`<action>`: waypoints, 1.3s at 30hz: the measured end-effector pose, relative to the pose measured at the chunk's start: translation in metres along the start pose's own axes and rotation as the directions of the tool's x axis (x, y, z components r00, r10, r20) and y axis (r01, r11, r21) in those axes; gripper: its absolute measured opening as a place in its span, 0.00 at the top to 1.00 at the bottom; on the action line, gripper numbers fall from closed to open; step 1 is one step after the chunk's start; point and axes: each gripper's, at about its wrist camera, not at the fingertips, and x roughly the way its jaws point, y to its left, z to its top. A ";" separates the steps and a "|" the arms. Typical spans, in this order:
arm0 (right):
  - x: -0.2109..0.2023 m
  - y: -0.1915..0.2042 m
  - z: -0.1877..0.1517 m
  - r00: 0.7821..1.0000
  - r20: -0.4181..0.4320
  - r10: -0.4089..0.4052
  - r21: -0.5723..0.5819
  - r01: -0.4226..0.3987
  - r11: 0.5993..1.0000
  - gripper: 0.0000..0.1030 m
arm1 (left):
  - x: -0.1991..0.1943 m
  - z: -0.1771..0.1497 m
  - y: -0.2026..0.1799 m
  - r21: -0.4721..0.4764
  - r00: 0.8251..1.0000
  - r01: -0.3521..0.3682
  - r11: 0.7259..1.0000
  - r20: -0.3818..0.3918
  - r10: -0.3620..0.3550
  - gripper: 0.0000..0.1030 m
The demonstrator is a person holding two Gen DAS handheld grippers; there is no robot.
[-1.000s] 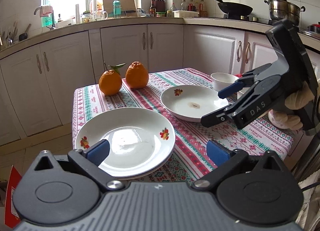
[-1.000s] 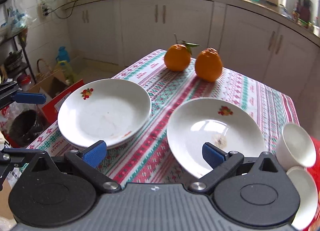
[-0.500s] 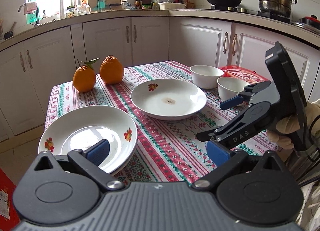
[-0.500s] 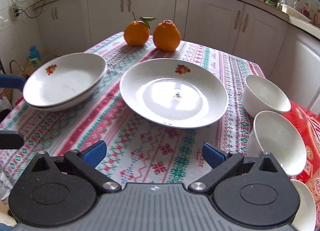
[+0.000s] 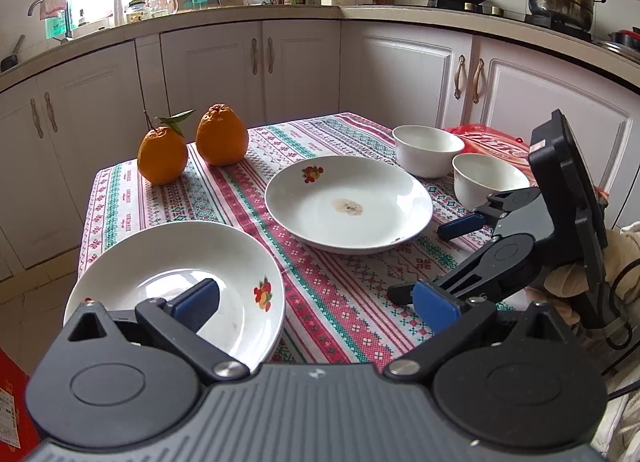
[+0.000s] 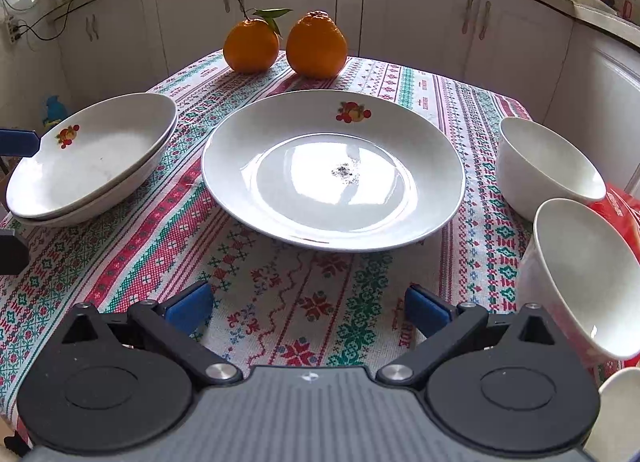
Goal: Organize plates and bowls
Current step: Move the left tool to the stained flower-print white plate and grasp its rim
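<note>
A single white plate (image 6: 332, 170) with a fruit print lies mid-table; it also shows in the left wrist view (image 5: 348, 202). A stack of two like plates (image 6: 92, 158) sits at the left edge, also in the left wrist view (image 5: 176, 286). Two white bowls (image 6: 548, 166) (image 6: 584, 274) stand at the right, also in the left wrist view (image 5: 428, 150) (image 5: 490, 180). My right gripper (image 6: 308, 308) is open and empty, low over the cloth just short of the single plate; it also shows in the left wrist view (image 5: 428, 262). My left gripper (image 5: 316, 302) is open, by the stack.
Two oranges (image 6: 284, 44) sit at the table's far edge. A red bag (image 5: 492, 142) lies under the bowls at the right. A third white rim (image 6: 616, 414) shows at the lower right. White cabinets (image 5: 300, 66) ring the table.
My right gripper has swung right and closed in on the single plate, which now fills its view. My left gripper has turned right, so the bowls came into its view.
</note>
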 end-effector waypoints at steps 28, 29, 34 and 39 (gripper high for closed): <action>0.014 -0.008 0.011 0.999 0.042 -0.002 0.005 0.002 1.000 0.00 | 0.151 0.111 0.026 0.103 0.974 0.150 0.983 -0.185 -0.130 0.01; 0.014 -0.008 0.012 0.999 0.039 0.000 0.005 0.000 1.000 0.00 | 0.158 0.113 0.026 0.107 0.970 0.159 0.981 -0.203 -0.135 0.01; 0.015 -0.009 0.013 0.999 0.041 0.007 -0.004 -0.007 1.000 0.00 | 0.193 0.121 0.030 0.107 0.945 0.185 0.977 -0.294 -0.147 0.03; 0.014 -0.010 0.013 0.999 0.043 -0.002 0.002 0.002 1.000 0.00 | 0.219 0.124 0.034 0.091 0.913 0.224 0.970 -0.369 -0.176 0.10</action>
